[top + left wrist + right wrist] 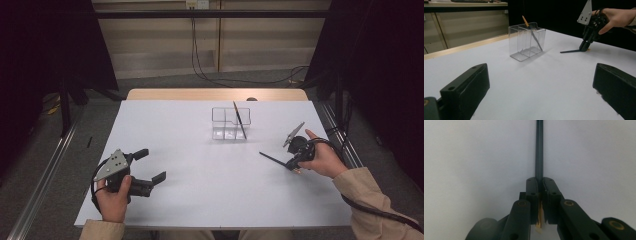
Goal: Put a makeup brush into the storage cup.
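Step in hand — pickup of the second pencil (273, 159) from the white table (200, 185); right gripper (292, 165) points down at the table's right side, jaws clamped on the pencil near its sharpened end, the dark shaft lying flat and pointing away from the hand; left gripper (150, 167) rests at the near left, jaws wide apart, nothing between them; clear organizer (230, 123) stands at centre rear, one pencil (239, 119) already leaning in its right compartment; next move, as judged — lift, tilt upright, carry over the organizer
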A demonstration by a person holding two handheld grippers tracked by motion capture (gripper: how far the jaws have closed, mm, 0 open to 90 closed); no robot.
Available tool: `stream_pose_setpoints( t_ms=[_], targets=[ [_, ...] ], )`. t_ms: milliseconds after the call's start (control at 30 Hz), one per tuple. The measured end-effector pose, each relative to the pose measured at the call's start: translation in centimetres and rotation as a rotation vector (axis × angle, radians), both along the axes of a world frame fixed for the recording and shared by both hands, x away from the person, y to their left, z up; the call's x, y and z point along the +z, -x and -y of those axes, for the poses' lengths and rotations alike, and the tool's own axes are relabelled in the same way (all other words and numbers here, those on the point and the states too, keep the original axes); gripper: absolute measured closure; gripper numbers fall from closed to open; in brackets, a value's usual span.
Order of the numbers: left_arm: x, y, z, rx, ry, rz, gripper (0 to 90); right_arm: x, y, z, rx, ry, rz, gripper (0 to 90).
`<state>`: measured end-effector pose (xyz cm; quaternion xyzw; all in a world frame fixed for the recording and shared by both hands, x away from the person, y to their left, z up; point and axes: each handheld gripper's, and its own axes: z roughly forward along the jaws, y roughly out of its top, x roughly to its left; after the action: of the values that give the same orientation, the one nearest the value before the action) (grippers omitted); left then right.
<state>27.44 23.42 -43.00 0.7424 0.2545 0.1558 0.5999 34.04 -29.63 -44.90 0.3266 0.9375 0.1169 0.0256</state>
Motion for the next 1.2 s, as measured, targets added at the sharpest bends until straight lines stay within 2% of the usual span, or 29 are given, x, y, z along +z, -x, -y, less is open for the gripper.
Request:
stream_pose_setpoints(
  t_ms=[533,1200],
  targets=[
    [0.0,-0.1,0.2,-0.002,0.006,-0.004,0.7,0.9,0.1,-0.5,0.029,-0.044,-0.015,84.1],
    [0.0,-0.3,0.6,-0.017,0.012,-0.01,0.7,1.9,0.6,-2.8,0.103,-0.079,-0.02,84.1]
  ],
)
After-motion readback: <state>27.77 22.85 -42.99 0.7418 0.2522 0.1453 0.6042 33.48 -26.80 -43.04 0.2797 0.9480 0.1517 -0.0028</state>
